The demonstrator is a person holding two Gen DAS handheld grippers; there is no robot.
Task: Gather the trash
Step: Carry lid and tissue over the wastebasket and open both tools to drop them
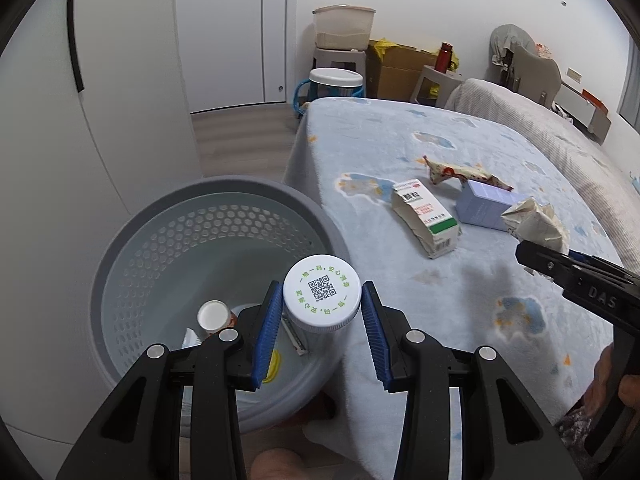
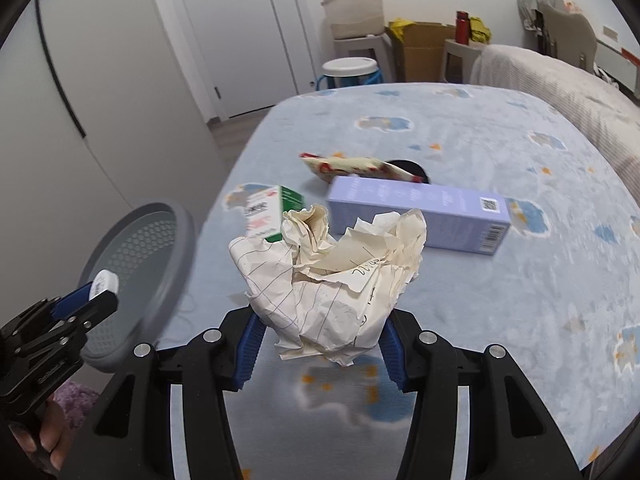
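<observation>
My left gripper (image 1: 321, 286) is shut on a clear jar with a white QR-code lid (image 1: 322, 300), held over the near rim of the grey perforated basket (image 1: 224, 184). A small white-capped bottle (image 1: 214, 316) and scraps lie in the basket's bottom. My right gripper (image 2: 322, 314) is shut on a crumpled ball of lined paper (image 2: 332, 272), raised above the blue blanket (image 2: 520, 280). On the bed lie a white-and-green carton (image 1: 426, 220), a lilac box (image 2: 416, 216) and a patterned snack wrapper (image 2: 352, 166). In the right wrist view the left gripper (image 2: 92, 300) shows by the basket (image 2: 184, 240).
The basket stands on the floor against the bed's left edge, beside a white wardrobe (image 1: 120, 100). Beyond the bed's foot are a white-topped stool (image 1: 336, 80), cardboard boxes (image 1: 396, 68) and a chair (image 1: 536, 68). A grey cover (image 1: 560, 128) lies along the bed's right side.
</observation>
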